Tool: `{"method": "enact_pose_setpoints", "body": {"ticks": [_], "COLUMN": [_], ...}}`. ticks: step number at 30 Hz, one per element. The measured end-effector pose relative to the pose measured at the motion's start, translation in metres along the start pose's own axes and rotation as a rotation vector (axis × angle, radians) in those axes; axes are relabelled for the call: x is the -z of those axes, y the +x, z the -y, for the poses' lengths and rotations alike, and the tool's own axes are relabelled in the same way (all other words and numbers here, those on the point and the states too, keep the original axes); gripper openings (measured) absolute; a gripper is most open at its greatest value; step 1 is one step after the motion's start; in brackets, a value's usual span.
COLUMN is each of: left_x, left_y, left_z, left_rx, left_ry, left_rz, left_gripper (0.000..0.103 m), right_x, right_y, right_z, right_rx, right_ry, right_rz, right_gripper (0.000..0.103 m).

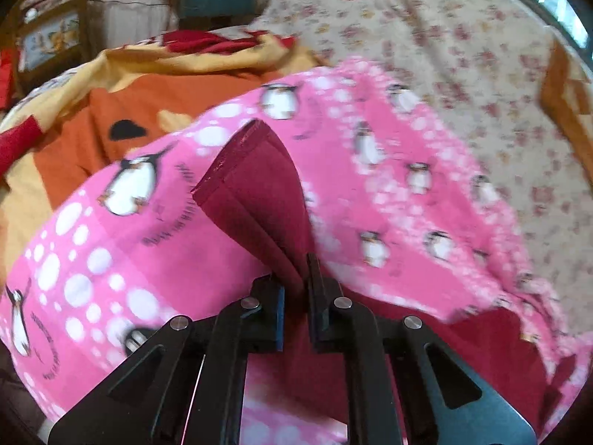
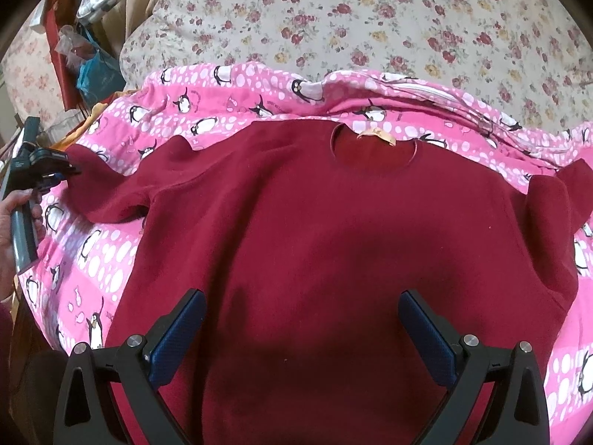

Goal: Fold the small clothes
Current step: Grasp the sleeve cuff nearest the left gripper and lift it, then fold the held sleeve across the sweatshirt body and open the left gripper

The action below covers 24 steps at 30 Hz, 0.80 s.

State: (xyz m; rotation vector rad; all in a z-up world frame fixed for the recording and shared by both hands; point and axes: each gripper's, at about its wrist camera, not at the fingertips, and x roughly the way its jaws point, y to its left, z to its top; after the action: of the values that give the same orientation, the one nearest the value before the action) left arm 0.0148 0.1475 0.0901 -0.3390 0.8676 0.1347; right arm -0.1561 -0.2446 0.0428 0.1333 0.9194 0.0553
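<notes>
One maroon shirt (image 2: 333,244) sleeve pinched in left hand-held gripper (image 1: 296,296); right hand-held gripper (image 2: 302,328) spread above.

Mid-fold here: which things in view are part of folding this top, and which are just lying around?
In the job:
- maroon top, spread on the pink penguin blanket
- its sleeve, pinched by the left gripper
- right gripper, open over the top

Just lying about:
- floral bedspread
- orange-yellow cloth
- blue bag
</notes>
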Motion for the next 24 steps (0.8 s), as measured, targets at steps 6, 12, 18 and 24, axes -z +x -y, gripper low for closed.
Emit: {"method": "enact_pose_setpoints", "body": {"ticks": [6, 12, 18, 24], "left_x": [0.019, 0.054, 0.103, 0.159], "left_y": [-0.037, -0.061, -0.06, -0.026], "left_z": [0.06, 0.132, 0.207, 0.256], "left_rx": [0.186, 0.325, 0.404, 0.421], "left_ry": [0.074, 0.183, 0.304, 0.364], "left_rz": [0.0, -0.03, -0.103, -0.226], "left_gripper": [0.008, 0.008, 0.008, 0.008], "right_x": [-0.003, -0.013, -0.017, -0.016], "right_y": [-0.012, -0.027, -0.037, -0.036], "right_z": [0.002, 0.014, 0.038, 0.064], "right_rx": [-0.003, -0.008, 0.004, 0.008], "right_ry": [0.012, 0.039, 0.108, 0.181], "right_rz": [0.026, 0.051, 0.073, 0.09], "right_gripper": [0.103, 0.103, 0.103, 0.103]}}
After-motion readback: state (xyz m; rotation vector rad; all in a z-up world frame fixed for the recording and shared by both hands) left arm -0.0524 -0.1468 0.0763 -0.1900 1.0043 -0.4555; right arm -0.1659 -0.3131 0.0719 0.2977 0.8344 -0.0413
